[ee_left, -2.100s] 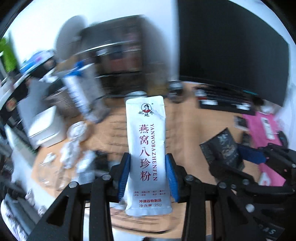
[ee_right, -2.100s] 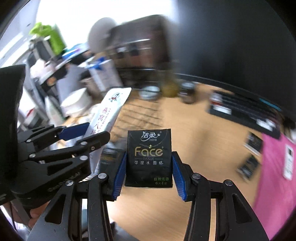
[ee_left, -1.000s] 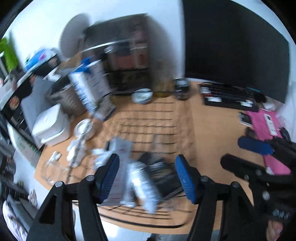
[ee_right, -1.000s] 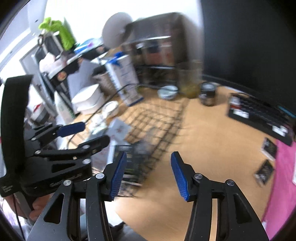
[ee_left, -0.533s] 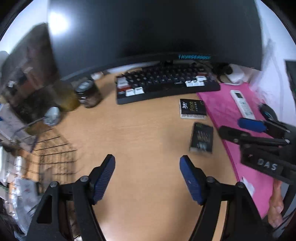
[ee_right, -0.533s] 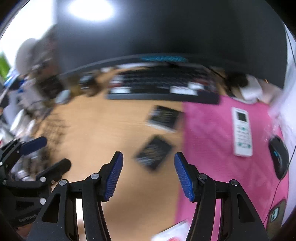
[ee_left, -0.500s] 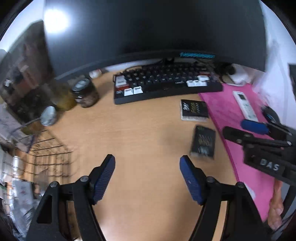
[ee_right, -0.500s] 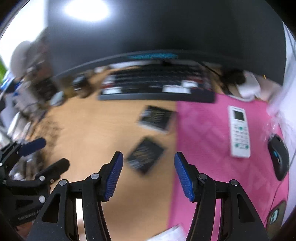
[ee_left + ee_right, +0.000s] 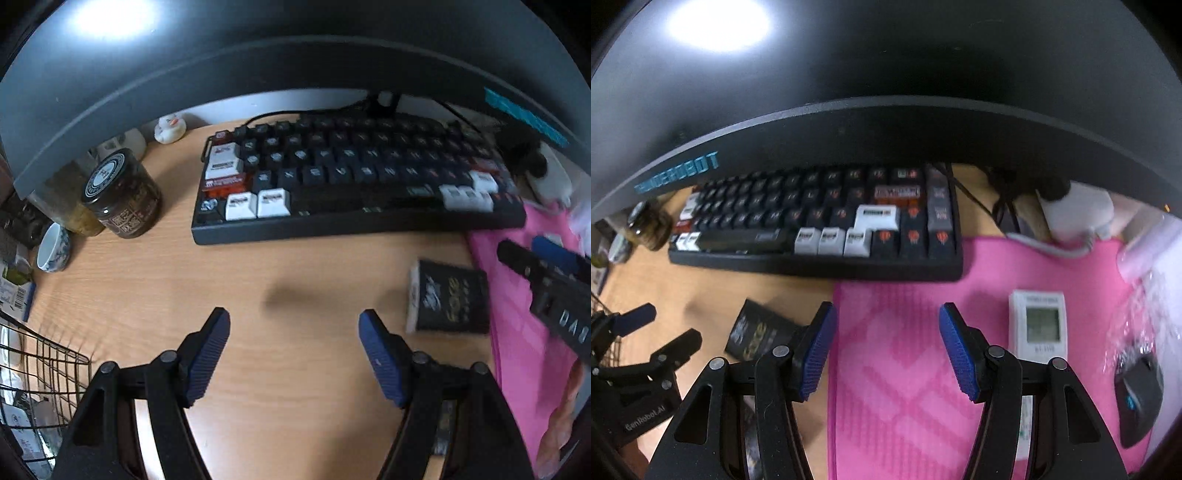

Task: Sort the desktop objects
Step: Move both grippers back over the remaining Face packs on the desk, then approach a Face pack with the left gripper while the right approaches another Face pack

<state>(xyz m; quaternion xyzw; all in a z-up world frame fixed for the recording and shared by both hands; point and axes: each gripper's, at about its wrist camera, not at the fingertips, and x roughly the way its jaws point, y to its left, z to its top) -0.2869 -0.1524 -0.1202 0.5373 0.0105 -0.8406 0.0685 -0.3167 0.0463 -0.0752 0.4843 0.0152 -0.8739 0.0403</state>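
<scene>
one black tissue pack [image 9: 448,301] lies flat on the wooden table [image 9: 288,266], just in front of the keyboard [image 9: 351,181] and against the left edge of the pink mat [image 9: 908,347]; its long axis runs from the near side toward the keyboard, tilted a little, with the gold print running along that length. both grippers hover above the table with jaws apart and nothing between them: the left gripper [image 9: 294,354], whose jaws have just been opening, over bare wood left of the pack, the right gripper [image 9: 886,349] over the mat, its left finger just beside the pack. open wood stretches from the pack leftward to a wire basket [image 9: 44,369] at the table's left edge. a dark jar [image 9: 122,195] and a small cup [image 9: 53,247] stand farther back on the left, a white remote [image 9: 1038,325] and a mouse [image 9: 1137,391] lie on the mat, and a dark monitor [image 9: 886,74] looms behind the keyboard.
</scene>
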